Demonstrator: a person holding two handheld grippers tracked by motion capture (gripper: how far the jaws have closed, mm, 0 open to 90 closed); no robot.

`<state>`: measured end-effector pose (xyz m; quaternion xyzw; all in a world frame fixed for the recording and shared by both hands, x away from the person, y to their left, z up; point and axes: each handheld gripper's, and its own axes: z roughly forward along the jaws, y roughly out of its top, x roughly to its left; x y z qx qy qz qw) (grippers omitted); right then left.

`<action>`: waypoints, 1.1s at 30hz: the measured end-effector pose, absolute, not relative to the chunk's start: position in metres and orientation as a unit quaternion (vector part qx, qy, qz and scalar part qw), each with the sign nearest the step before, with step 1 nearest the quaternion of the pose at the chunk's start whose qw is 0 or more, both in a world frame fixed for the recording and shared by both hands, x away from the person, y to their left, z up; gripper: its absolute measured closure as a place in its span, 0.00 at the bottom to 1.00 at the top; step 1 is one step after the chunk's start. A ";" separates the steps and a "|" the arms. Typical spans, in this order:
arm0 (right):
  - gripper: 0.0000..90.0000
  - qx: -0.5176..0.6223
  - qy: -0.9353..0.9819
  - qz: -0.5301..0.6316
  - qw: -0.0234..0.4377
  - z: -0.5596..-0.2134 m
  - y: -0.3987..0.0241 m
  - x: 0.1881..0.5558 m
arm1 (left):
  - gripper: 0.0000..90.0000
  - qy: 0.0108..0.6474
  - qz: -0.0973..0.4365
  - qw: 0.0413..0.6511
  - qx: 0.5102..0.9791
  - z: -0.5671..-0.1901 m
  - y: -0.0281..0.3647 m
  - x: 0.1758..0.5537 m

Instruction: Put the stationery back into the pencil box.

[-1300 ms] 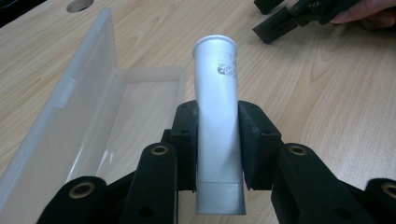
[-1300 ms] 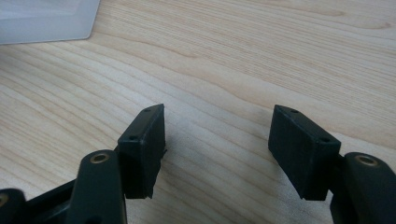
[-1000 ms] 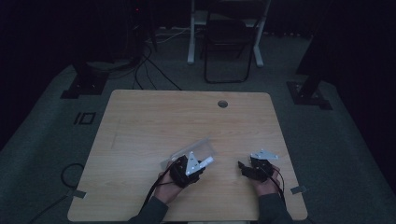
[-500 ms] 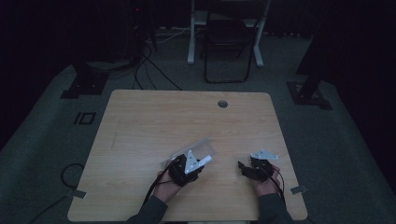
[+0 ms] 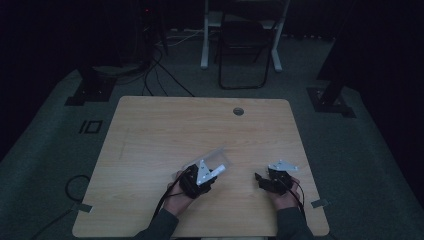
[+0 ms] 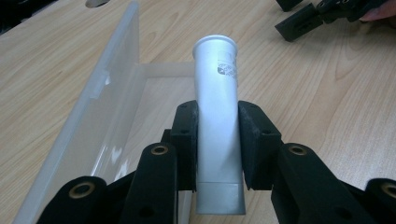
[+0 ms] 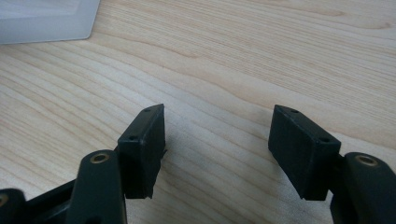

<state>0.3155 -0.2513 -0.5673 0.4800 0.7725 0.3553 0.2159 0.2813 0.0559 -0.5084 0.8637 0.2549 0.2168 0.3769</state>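
My left gripper [image 6: 218,140] clamped on slim silver plastic tube [image 6: 217,107], held just above shallow clear plastic tray [image 6: 100,98] w/ cap end fwd, my right gripper [image 7: 217,140] spread, nothing between, over light wooden table [image 7: 233,56].

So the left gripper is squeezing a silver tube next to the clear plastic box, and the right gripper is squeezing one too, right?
Not quite. The left gripper does squeeze the silver tube beside the clear plastic box, but the right gripper holds nothing. The right gripper view shows its jaws open with only bare wooden table between them.
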 end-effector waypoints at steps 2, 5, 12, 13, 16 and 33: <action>0.40 0.480 0.773 0.355 0.216 -0.567 -0.251 0.315 | 0.78 0.254 0.217 0.376 0.864 -0.509 0.056 0.282; 0.40 0.480 0.772 0.355 0.216 -0.567 -0.251 0.316 | 0.78 0.254 0.217 0.376 0.864 -0.509 0.057 0.282; 0.40 0.480 0.773 0.355 0.216 -0.567 -0.251 0.316 | 0.78 0.257 0.220 0.374 0.863 -0.509 0.059 0.284; 0.40 0.480 0.772 0.355 0.216 -0.567 -0.251 0.316 | 0.78 0.259 0.220 0.374 0.863 -0.509 0.059 0.285; 0.40 0.480 0.773 0.355 0.216 -0.567 -0.251 0.316 | 0.78 0.261 0.220 0.372 0.863 -0.509 0.060 0.286; 0.40 0.480 0.773 0.355 0.216 -0.567 -0.251 0.316 | 0.78 0.270 0.230 0.361 0.863 -0.514 0.063 0.292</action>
